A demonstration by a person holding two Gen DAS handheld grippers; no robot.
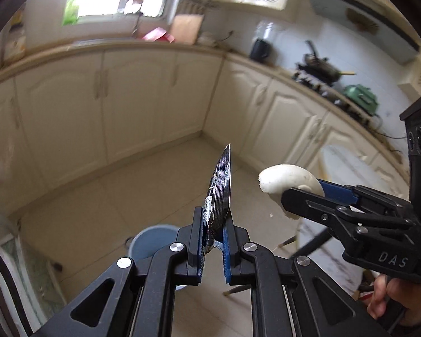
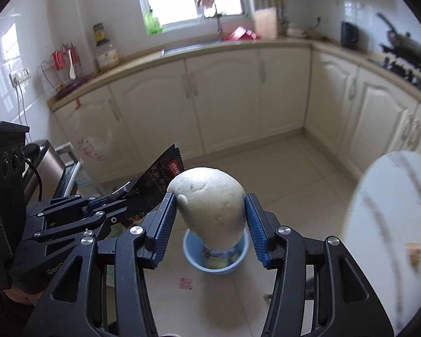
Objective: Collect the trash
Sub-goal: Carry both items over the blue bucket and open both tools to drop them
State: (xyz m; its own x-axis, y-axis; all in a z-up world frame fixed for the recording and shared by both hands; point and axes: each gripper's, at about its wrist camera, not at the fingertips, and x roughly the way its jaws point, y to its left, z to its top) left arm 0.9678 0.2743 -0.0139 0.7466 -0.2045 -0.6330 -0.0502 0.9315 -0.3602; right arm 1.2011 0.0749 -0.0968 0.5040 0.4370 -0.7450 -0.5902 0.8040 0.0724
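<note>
— Well, starting with the left wrist view: left gripper (image 1: 214, 226) clamped tight on a dark foil wrapper (image 1: 220, 193), edge-on to the lens, pinched low so most of it stands clear above the pads.

— Held that way why?

— Probably for a clean drop: only the bottom margin caught, nothing to snag. Blue bin (image 1: 151, 243) just beyond and below the fingers, on the tiled floor (image 1: 112, 196). Right gripper (image 1: 287, 193) coming in from the right, closed on a pale steamed bun (image 1: 289, 179). Both loads apparently headed for the same bin.

— Any writing there?

— "DAS" in pale letters on the right gripper's body. Print on the wrapper too foreshortened to read.

— And the right wrist view?

— Right gripper (image 2: 207, 219) with both ribbed blue pads (image 2: 165, 224) pressed against the bun's (image 2: 207, 199) flanks, jaws partway apart because of its width. Bin (image 2: 214, 264) directly under the bun, scraps already inside, so seemingly lined up for release. Left gripper (image 2: 126, 193) at the left, wrapper (image 2: 160, 182) now face-on.

— Labels?

— Chinese characters and a small red badge on the wrapper, too small to read with confidence. "Gen…" on the left gripper's body, rest hidden. Red stamp-like mark (image 2: 185, 283) on the floor, illegible. White round table (image 2: 393, 224) at the right, blurred.
</note>
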